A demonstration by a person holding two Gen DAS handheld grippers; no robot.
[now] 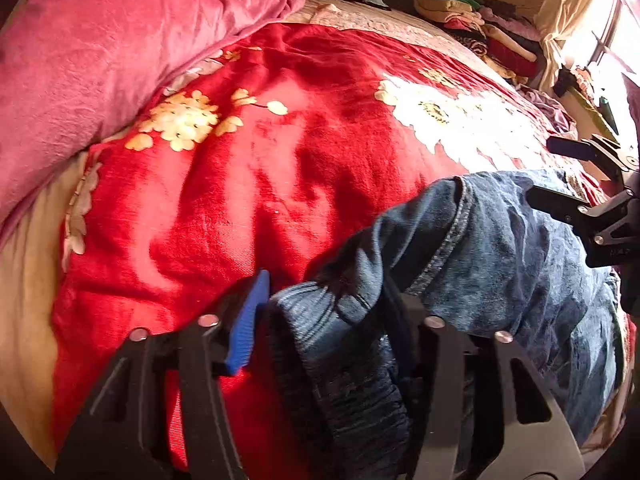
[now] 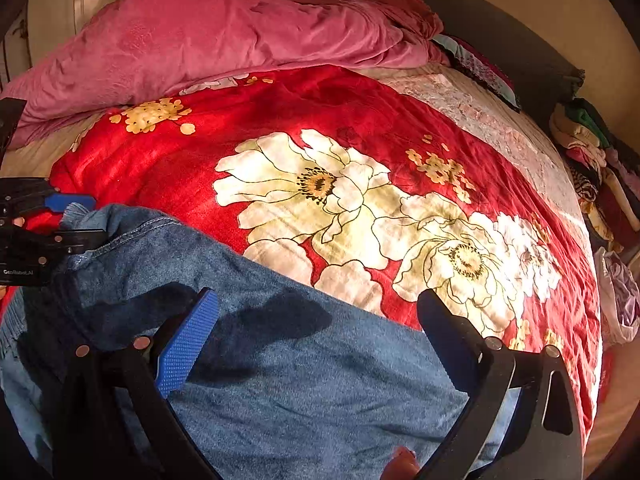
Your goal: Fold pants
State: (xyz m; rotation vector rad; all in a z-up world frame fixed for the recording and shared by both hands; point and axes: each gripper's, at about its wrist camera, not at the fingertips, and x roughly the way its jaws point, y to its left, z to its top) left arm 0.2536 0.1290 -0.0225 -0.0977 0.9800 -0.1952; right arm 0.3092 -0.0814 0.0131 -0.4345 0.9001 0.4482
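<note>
Blue denim pants (image 2: 288, 368) lie on a red flowered blanket (image 2: 360, 128) at the near edge of the bed. In the left wrist view my left gripper (image 1: 324, 304) has its jaws around the bunched waistband end of the pants (image 1: 360, 360), the blue pad (image 1: 246, 328) on the left of the fabric. In the right wrist view the left gripper (image 2: 76, 216) holds that end at the far left. My right gripper (image 2: 316, 312) is open above the flat denim, touching nothing. It also shows at the right edge of the left wrist view (image 1: 548, 168).
A pink quilt (image 2: 208, 36) is heaped along the far left of the bed. Piles of clothes (image 2: 600, 176) lie off the bed's right side. A dark headboard (image 2: 500, 28) stands at the back. A bright window (image 1: 608, 28) is at the far right.
</note>
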